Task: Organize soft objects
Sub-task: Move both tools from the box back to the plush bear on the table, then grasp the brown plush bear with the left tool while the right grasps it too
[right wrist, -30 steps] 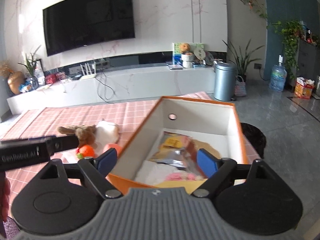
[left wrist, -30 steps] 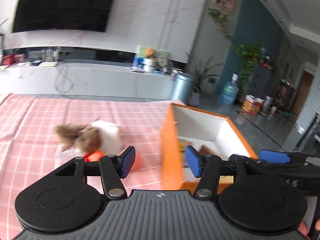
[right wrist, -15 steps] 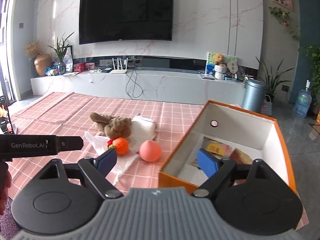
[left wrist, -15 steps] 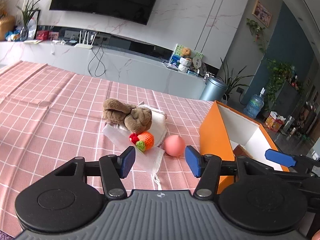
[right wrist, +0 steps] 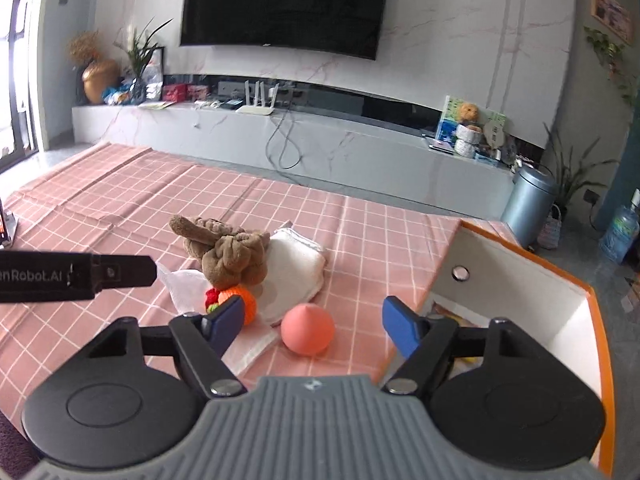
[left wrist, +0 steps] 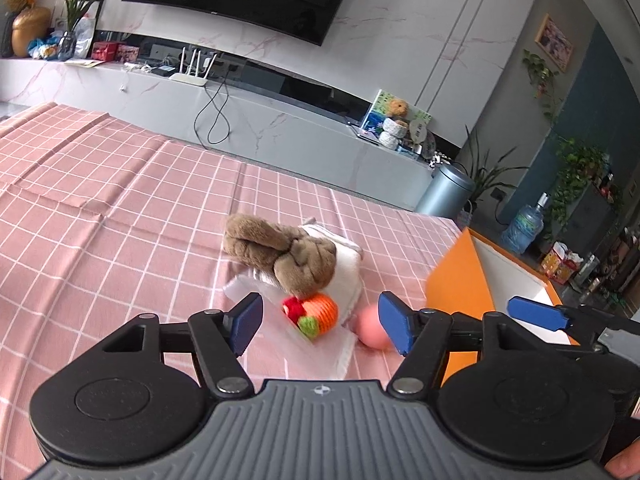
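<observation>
Left wrist view: left gripper (left wrist: 320, 322), released and empty, has swung from the orange box (left wrist: 454, 280) to face the crocheted carrot (left wrist: 318, 312); pickup likely next. Right gripper (right wrist: 312, 318) released.

Plush toy (right wrist: 230, 254) fuzzy brown pile; carrot (left wrist: 318, 312) knitted yarn; pink ball (right wrist: 307, 329) smooth matt; towel (right wrist: 296, 266) white terry; tablecloth (left wrist: 120, 216) checked woven cloth, creased.

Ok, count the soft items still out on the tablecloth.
4: brown plush on the white cloth; crocheted orange toy in front; pink ball nearest the orange box. More may be hidden underneath.
</observation>
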The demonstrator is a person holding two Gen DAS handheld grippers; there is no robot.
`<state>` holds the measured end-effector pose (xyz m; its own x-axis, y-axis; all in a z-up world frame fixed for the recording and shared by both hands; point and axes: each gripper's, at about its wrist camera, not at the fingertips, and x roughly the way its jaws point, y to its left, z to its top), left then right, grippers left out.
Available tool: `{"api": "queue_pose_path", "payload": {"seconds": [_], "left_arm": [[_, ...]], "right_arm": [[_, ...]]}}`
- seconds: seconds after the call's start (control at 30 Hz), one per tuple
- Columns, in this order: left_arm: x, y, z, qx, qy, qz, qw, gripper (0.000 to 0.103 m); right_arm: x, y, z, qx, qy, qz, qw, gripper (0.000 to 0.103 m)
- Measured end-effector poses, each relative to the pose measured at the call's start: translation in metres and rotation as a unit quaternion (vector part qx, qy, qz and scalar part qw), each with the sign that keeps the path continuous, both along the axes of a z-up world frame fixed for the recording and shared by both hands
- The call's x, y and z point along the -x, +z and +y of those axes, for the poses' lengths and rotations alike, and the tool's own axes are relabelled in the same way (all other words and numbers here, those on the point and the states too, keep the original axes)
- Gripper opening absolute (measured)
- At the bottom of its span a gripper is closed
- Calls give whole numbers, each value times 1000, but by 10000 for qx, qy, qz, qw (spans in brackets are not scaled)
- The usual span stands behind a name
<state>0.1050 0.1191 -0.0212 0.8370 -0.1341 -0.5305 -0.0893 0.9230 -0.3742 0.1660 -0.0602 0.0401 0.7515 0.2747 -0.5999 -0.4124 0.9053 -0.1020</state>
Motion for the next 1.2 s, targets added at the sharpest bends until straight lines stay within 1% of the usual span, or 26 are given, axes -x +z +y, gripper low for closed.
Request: {"api": "queue_pose_path", "payload": {"seconds": [0.07,0.23,0.3,0.37,0.4,0.43,0.5,0.57,0.63,0.73,0.77,0.8,0.83,0.9,0.93,1.0,1.03,1.1,1.13,1.2], "left_arm": [[-11,0,4,42,47,51,10000,77],[-41,-6,14,228,165,219,9994,81],[-55,-11,20,432,263,348,9981,81],[-66,-17,26,683,368,435,9960,81],[-72,-20,29,782,428,480,9949,81],[-77,-22,32,870,488,517,9937,81],[-85,-26,39,1025,644,564,9910,81],[-91,-29,47,1127,711,617,9892,81],[-96,-30,53,1094,754,654,9890,76],[-101,-29,60,1089,622,688,9897,65],[-102,-29,62,1091,584,702,9898,60],[-103,-30,63,1088,548,733,9898,52],[-106,-31,64,1086,509,762,9898,48],[-111,-35,65,1048,459,865,9897,35],[-112,-36,65,1042,451,889,9895,35],[-113,-38,65,1033,447,901,9896,29],[-113,-39,65,1005,437,912,9898,27],[-115,-41,63,912,408,952,9904,20],[-115,-42,62,880,390,978,9905,19],[-115,-44,61,824,383,1001,9908,17]], "right_arm": [[-12,-2,7,79,105,55,9999,70],[-50,-7,25,256,179,276,9991,68],[-65,-13,33,357,202,391,9984,64],[-82,-19,43,415,197,560,9974,57],[-89,-23,47,433,184,640,9968,56],[-96,-26,51,418,170,717,9964,56],[-108,-28,56,220,206,865,9958,57],[-116,-31,62,44,390,1049,9937,58],[-119,-34,71,42,561,1124,9921,58],[-123,-39,83,16,771,1224,9895,65],[-125,-41,86,23,813,1242,9889,65],[-127,-43,89,41,840,1261,9885,65],[-129,-45,92,45,865,1290,9879,65],[-135,-49,97,12,921,1375,9862,65],[-139,-52,99,12,932,1428,9854,65],[-144,-58,103,18,905,1512,9844,65],[-146,-60,103,-12,908,1557,9836,63],[-146,-63,105,-94,979,1650,9814,49],[-146,-64,106,-117,1034,1691,9801,44],[-142,-64,108,-19,1081,1609,9810,38]]}}
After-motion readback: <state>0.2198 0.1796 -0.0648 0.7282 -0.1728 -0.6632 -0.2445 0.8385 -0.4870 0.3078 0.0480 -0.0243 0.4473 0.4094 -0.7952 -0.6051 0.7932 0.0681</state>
